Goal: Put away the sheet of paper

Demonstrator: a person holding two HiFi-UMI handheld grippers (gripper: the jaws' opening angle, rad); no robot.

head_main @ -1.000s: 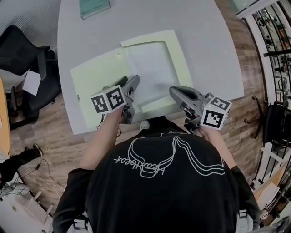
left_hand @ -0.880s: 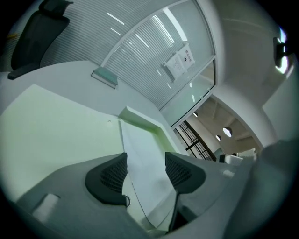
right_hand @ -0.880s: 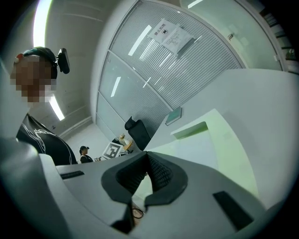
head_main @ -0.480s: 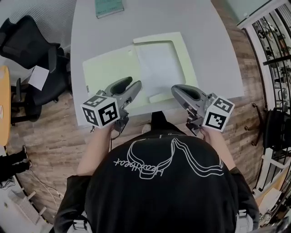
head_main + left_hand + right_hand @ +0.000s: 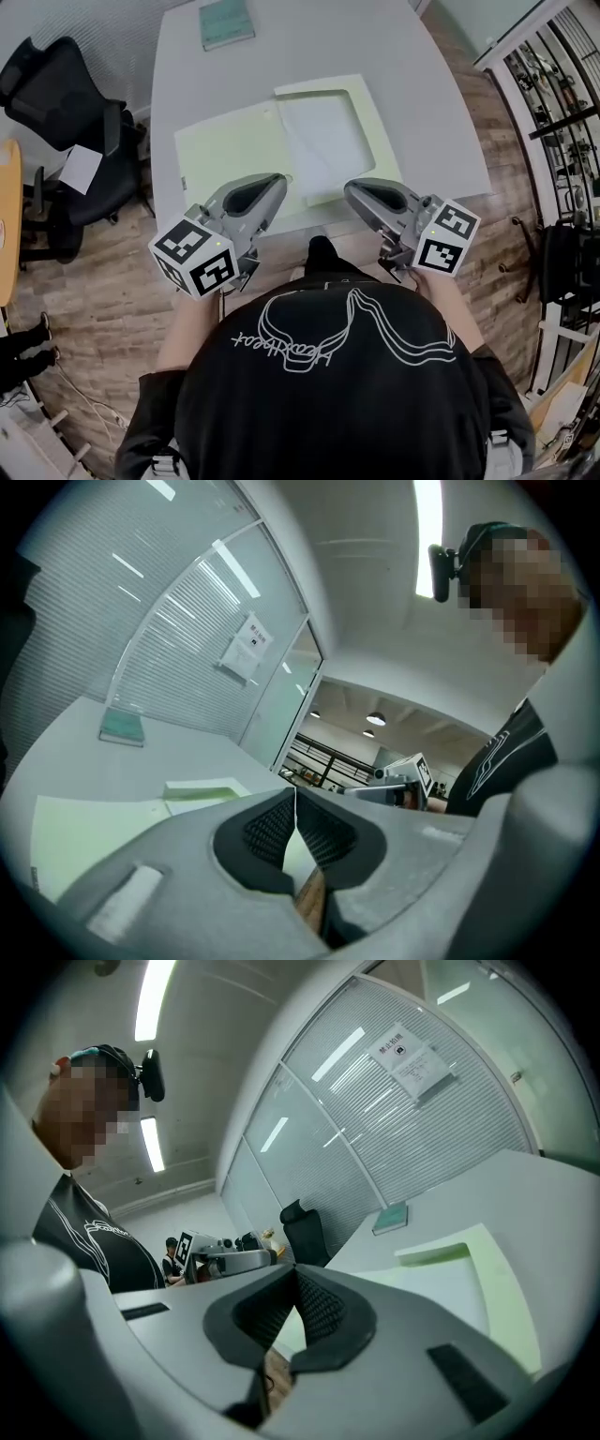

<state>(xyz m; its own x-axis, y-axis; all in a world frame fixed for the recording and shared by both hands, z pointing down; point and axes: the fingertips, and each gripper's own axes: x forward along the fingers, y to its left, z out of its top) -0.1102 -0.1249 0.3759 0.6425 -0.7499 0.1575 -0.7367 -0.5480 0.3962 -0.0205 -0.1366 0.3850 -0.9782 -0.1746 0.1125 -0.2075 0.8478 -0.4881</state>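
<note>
Currently on record, item by item.

1. Sheet of paper (image 5: 328, 141): white, with no print showing. It is lying flat in the right half of an open pale green folder (image 5: 230, 150), and neither gripper is touching it.
2. Folder: is lying spread open on the white table (image 5: 422, 84), with its near edge running close to the table's near edge.
3. Left gripper (image 5: 277, 178): is hanging above the near left part of the folder, clear of it. Its jaws have just been closing and are pressing together pad to pad, with nothing between them. Its marker cube (image 5: 192, 258) is showing black-and-white square codes and no letters.
4. Right gripper (image 5: 351, 190): is hanging above the folder's near right corner. Its jaws are likewise meeting at the tips and gripping nothing. Its marker cube (image 5: 442, 236) is carrying the same kind of codes.
5. Teal book (image 5: 226, 22): is lying at the far side of the table, well apart from the folder. Any cover lettering is too small to read.
6. Notice (image 5: 408, 1058): is hanging on the ribbed glass wall beyond the table. A heading and lines of print are showing, but none of it is legible.
7. Black T-shirt (image 5: 337, 394): is bearing white looping script beside a line drawing. The script is appearing upside down in the head view, so the wording cannot be read with certainty.
8. Black office chair (image 5: 56, 84): is standing left of the table.
</note>
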